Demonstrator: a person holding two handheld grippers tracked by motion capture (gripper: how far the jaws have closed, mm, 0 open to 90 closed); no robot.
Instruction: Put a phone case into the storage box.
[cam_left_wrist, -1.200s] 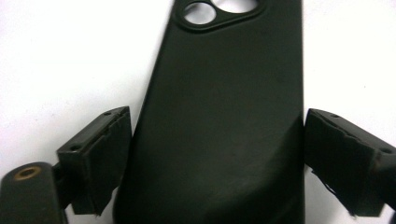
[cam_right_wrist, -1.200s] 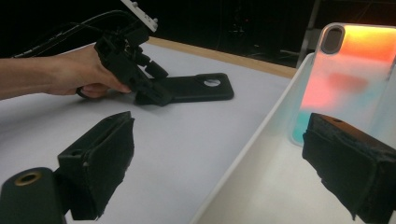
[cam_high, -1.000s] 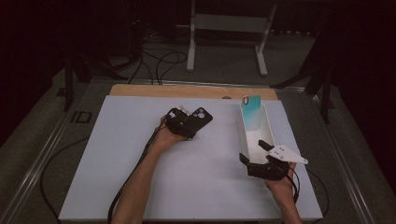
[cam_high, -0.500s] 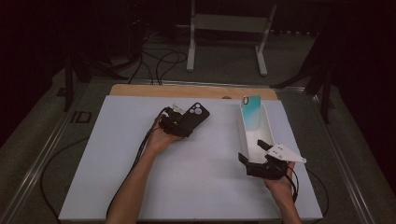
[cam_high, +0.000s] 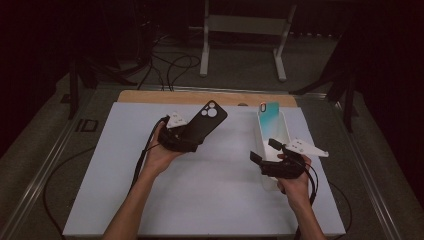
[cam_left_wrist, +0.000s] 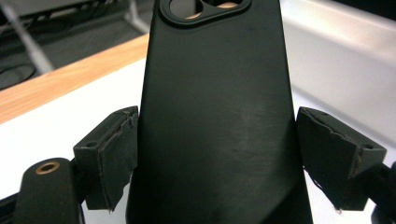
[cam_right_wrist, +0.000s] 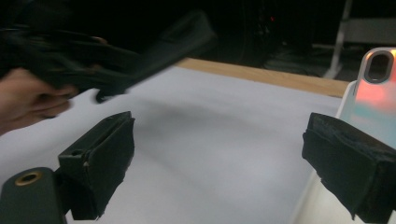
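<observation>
Standing between left claw (cam_left_wrist: 215, 158) pads, phone case (cam_left_wrist: 217, 112)

High view: above near table edge, facing forward-down over white board (cam_high: 200, 185). Left gripper view: very close behind black phone case (cam_left_wrist: 215, 116). Right gripper view: low over board, facing the case; both share wooden strip (cam_right_wrist: 280, 77).

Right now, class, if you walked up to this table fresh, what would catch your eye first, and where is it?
First the black phone case, clamped across its width by the left gripper and raised above the middle of the white board. Next the teal phone case, leaning upright in the white bin at the right. The right gripper waits open beside that bin.
</observation>
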